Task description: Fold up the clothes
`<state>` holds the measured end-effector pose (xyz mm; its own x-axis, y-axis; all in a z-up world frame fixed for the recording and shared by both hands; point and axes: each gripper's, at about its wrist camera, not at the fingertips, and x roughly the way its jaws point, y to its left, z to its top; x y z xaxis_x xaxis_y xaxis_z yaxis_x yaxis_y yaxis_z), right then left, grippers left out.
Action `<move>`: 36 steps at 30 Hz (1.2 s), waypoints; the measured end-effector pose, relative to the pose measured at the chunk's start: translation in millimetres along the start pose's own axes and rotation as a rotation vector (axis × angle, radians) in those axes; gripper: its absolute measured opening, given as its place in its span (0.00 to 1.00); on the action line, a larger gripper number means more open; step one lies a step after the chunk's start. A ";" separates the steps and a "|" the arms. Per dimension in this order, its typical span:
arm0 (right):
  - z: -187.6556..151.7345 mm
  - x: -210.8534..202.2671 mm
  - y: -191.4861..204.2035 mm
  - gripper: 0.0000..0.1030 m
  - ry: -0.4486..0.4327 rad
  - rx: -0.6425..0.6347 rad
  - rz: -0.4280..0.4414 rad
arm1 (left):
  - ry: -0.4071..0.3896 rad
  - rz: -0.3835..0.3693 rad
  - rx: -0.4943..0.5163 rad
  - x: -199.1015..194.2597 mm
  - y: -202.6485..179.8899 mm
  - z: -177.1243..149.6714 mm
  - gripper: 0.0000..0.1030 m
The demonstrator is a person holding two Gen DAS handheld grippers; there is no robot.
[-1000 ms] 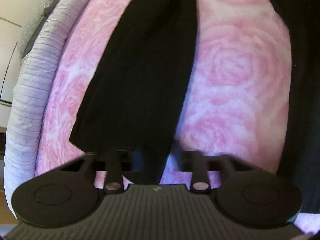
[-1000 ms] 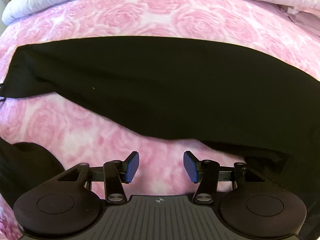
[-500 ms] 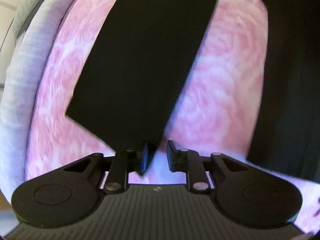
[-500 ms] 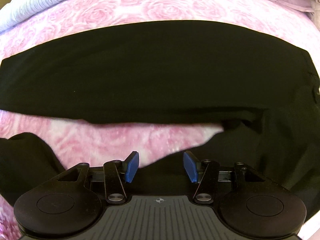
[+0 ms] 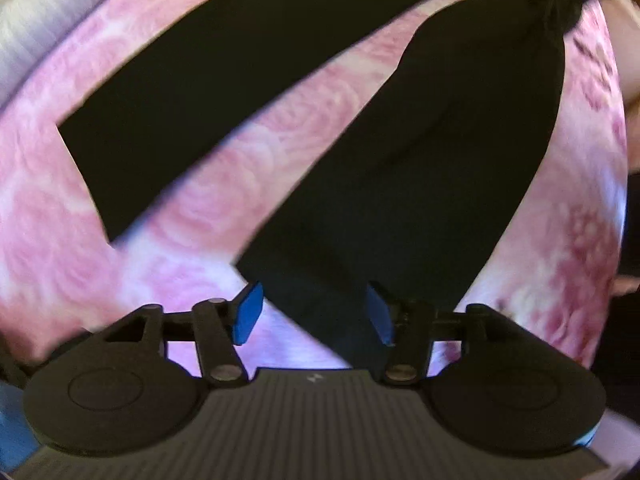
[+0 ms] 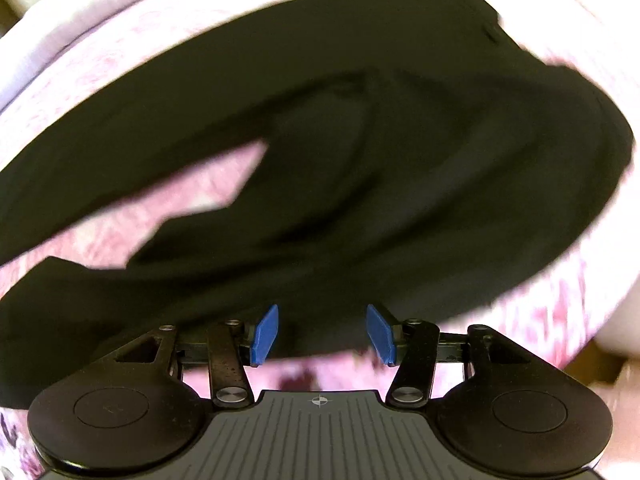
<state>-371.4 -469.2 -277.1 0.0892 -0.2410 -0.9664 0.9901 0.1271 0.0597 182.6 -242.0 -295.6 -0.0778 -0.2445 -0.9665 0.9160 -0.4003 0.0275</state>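
Black trousers lie spread on a pink rose-patterned bed cover. In the left wrist view one leg runs off to the upper left and the other comes down toward me. My left gripper is open above the hem end of the nearer leg, its blue pads apart with cloth showing between them. In the right wrist view the trousers fill the middle, bunched and creased. My right gripper is open just over the near edge of the cloth.
A pale lilac ribbed quilt edge borders the bed on the upper left and shows again along the top of the right wrist view. Bare pink cover lies to the right of the trousers. Both views are motion-blurred.
My left gripper let go of the far leg's hem, opened wide and swung over to the nearer leg. The right gripper stayed open and moved right along the trousers toward the bunched upper part.
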 end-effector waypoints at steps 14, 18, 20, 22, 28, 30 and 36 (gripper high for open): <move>-41.7 -1.0 -27.7 0.52 0.016 0.153 0.089 | -0.038 0.025 -0.023 15.8 13.2 18.8 0.04; -38.8 3.5 -33.5 0.52 0.034 0.138 0.137 | 0.020 0.012 0.027 -10.6 -16.7 -6.3 0.03; -37.9 7.0 -35.5 0.52 0.046 0.125 0.160 | 0.055 -0.006 0.026 -21.4 -29.1 -12.3 0.03; -38.5 11.6 -34.3 0.52 0.057 0.097 0.186 | 0.085 -0.030 0.023 -30.9 -40.8 -19.9 0.03; -59.7 11.8 -20.2 0.52 0.082 0.063 0.245 | 0.121 -0.080 0.014 -45.8 -57.9 -35.2 0.05; -71.6 7.2 -9.4 0.52 0.077 0.057 0.263 | 0.128 -0.122 0.012 -47.8 -56.1 -37.2 0.11; -113.6 -11.1 31.1 0.52 0.018 0.109 0.262 | 0.002 -0.207 -0.049 -53.7 -4.1 -38.4 0.33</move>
<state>-353.9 -353.3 -292.9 0.3427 -0.1962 -0.9187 0.9394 0.0787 0.3336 198.2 -193.3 -253.6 -0.2651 -0.1596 -0.9509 0.8985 -0.3987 -0.1835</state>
